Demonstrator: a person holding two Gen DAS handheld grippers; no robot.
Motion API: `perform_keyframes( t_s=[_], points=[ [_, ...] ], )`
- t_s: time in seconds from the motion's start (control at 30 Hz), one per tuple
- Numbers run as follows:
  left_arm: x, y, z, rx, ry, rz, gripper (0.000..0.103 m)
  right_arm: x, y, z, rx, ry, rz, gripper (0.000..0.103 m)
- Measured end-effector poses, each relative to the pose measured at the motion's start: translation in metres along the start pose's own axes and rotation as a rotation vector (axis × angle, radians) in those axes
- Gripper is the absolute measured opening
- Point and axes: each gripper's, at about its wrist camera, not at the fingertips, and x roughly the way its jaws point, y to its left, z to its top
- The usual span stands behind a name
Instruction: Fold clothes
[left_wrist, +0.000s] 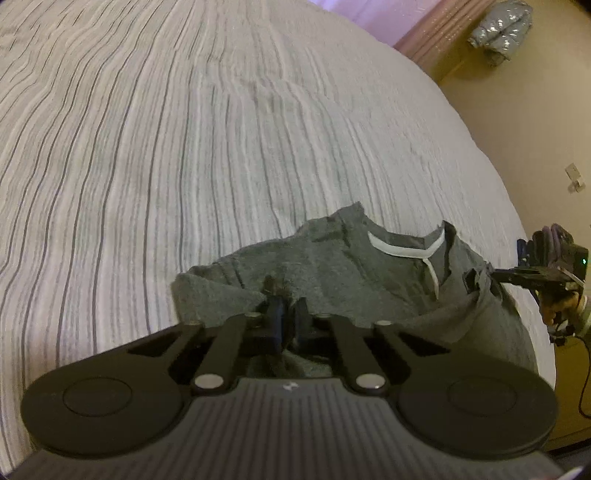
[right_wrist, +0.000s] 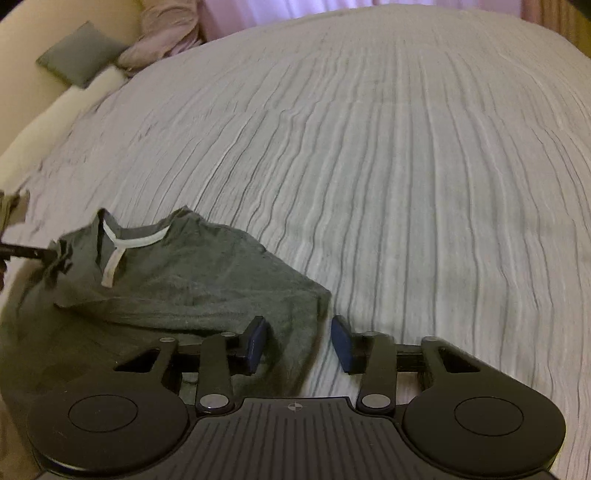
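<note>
While my left hand-held gripper is pinched tight on one shoulder of the grey shirt, my right hand-held gripper stands open astride the opposite edge, gripping nothing. I judge it should close level with the left, so the collar sits centred when lifted. The shirt lies rumpled at the near edge of a striped bed, with tan floor beside it and a grey cushion beyond the bed's far corner.

Looks like a bedroom at home: a big bed with a crinkly grey-and-white striped bedspread fills most of both views, a small grey square cushion sits upper left, and pinkish curtains hang at upper right.
</note>
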Motion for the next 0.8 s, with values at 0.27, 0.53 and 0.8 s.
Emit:
perform_keyframes(
  t_s=[0.27,0.53,0.8],
  points=[
    [-0.065,0.022,-0.002,-0.166,-0.221,-0.075,0.001,-0.048,-0.016,0.013,0.169,-0.177,0.092,0.003],
    [-0.034,0.035,0.001,-0.186,-0.185,0.009,0.001,-0.005,-0.023,0.026,0.238,-0.141,0.031,0.003],
    [-0.045,0.029,0.006,-0.167,-0.290,0.015,0.002,-0.014,-0.018,0.030,0.211,-0.224,0.015,0.003]
  ],
)
